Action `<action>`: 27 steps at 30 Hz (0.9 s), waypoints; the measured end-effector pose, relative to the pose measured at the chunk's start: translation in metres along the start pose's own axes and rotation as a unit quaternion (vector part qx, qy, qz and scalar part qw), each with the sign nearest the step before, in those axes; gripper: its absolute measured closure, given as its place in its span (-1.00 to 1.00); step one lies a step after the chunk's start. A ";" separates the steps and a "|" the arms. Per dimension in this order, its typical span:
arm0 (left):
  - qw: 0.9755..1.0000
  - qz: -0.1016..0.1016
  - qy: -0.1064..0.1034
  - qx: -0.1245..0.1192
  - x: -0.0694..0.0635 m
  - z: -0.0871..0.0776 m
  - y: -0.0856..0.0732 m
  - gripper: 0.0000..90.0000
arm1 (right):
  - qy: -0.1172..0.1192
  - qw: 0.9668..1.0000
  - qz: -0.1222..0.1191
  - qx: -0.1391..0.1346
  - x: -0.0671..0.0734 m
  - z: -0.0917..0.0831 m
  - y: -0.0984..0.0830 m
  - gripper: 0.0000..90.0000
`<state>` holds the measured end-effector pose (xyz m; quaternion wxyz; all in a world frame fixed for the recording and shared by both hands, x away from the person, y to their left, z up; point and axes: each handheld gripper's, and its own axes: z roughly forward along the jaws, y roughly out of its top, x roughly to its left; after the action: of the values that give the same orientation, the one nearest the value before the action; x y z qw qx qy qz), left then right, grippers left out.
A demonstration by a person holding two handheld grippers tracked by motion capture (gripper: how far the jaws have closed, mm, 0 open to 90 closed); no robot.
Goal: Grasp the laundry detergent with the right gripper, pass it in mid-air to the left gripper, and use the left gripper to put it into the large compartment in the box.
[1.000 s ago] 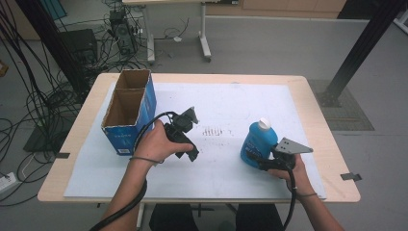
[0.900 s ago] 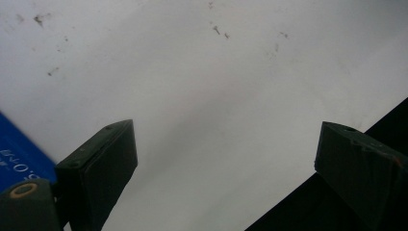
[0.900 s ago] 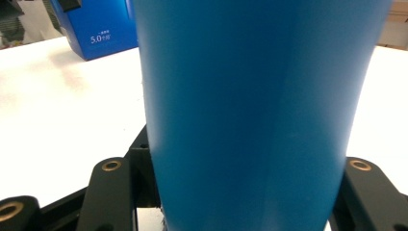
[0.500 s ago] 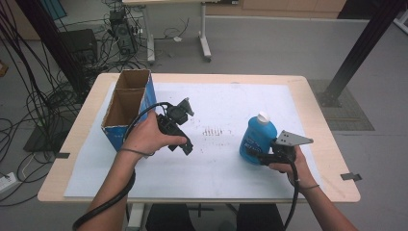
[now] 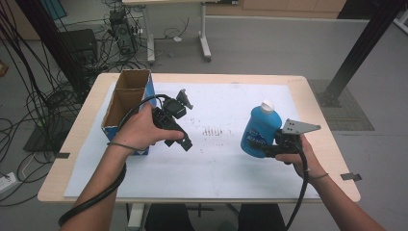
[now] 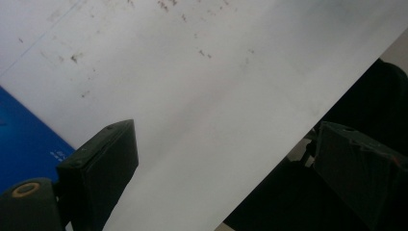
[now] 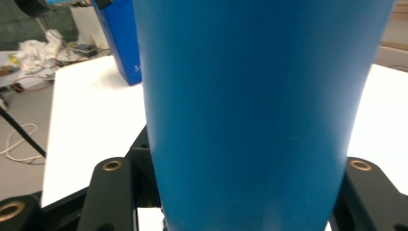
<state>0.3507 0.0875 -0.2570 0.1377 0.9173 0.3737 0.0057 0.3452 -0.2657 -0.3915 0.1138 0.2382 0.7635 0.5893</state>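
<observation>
A blue bottle (image 5: 260,129) with a white cap hangs tilted a little above the white paper at the right. My right gripper (image 5: 257,150) is shut on its lower body from the near side. In the right gripper view the bottle (image 7: 260,106) stands between the two black jaws of that gripper (image 7: 235,166). To the left of centre, a hand holds my left gripper (image 5: 180,140) above the paper, beside the cardboard box (image 5: 126,103). Its jaws stand open with nothing between them, and in the left gripper view this gripper (image 6: 228,130) looks down on bare paper.
The open cardboard box with blue sides stands at the table's left and also appears as the blue box (image 7: 120,38) and as a blue side (image 6: 24,139). White paper (image 5: 216,168) covers most of the wooden table (image 5: 332,159). Cables and desk legs lie on the floor beyond.
Both hands have risen. The right gripper has lifted the blue bottle off the paper. The left gripper has moved up and left, closer to the box.
</observation>
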 end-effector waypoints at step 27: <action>0.992 0.122 -0.012 -0.002 -0.028 -0.068 0.033 -0.82 | 0.119 0.992 -0.037 0.013 0.006 0.014 0.062 -0.07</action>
<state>0.3456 0.0625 -0.1802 0.1423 0.9558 0.2570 0.0123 0.3608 -0.2395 -0.3359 0.0408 0.1401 0.7876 0.5987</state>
